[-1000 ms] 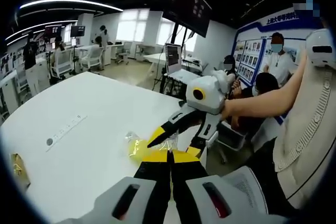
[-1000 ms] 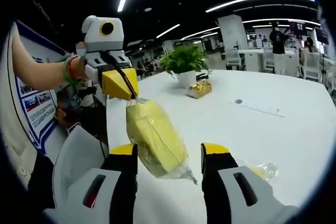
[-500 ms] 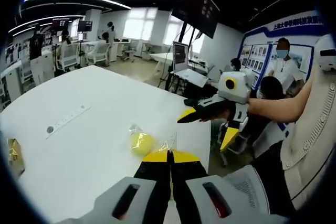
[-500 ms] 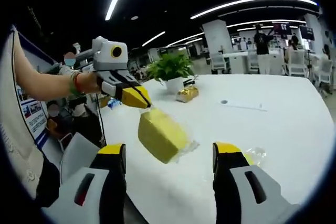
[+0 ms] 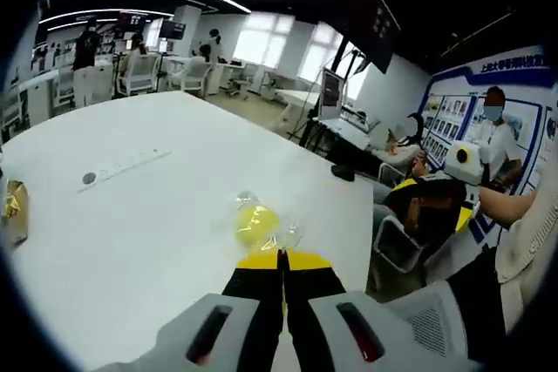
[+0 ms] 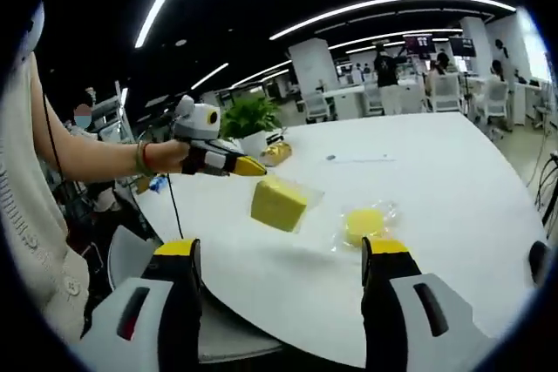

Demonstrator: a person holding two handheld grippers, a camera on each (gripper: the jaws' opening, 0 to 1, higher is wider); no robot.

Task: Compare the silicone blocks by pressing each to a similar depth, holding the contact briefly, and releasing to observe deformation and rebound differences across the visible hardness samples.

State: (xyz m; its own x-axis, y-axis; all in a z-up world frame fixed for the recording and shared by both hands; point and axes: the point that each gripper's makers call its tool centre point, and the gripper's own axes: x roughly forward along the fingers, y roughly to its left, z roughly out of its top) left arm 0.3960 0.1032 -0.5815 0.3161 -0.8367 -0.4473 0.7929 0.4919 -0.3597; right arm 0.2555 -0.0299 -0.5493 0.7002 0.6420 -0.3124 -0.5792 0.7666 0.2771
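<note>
A yellow rectangular silicone block (image 6: 279, 204) in a clear bag hangs above the white table (image 6: 453, 180), held by its plastic in my left gripper (image 6: 255, 167). In the left gripper view that gripper (image 5: 280, 255) is shut, with bagged yellow silicone (image 5: 257, 222) just ahead of its tips. A round yellow block (image 6: 364, 222) in its own bag lies on the table to the right of the hanging one. My right gripper (image 6: 281, 254) stands open, well back from both blocks. The right gripper (image 5: 427, 202) also appears off the table's edge in the left gripper view.
A potted plant (image 6: 248, 115) and a gold wrapped object (image 6: 277, 152) stand at the table's far side. A ruler-like strip (image 5: 131, 163) lies on the table. A grey chair (image 5: 397, 246) sits beside the table edge. People work at desks behind.
My right gripper has pulled back from the hanging block, which had been between its open jaws. The left gripper still holds the bagged block, now seen from farther away.
</note>
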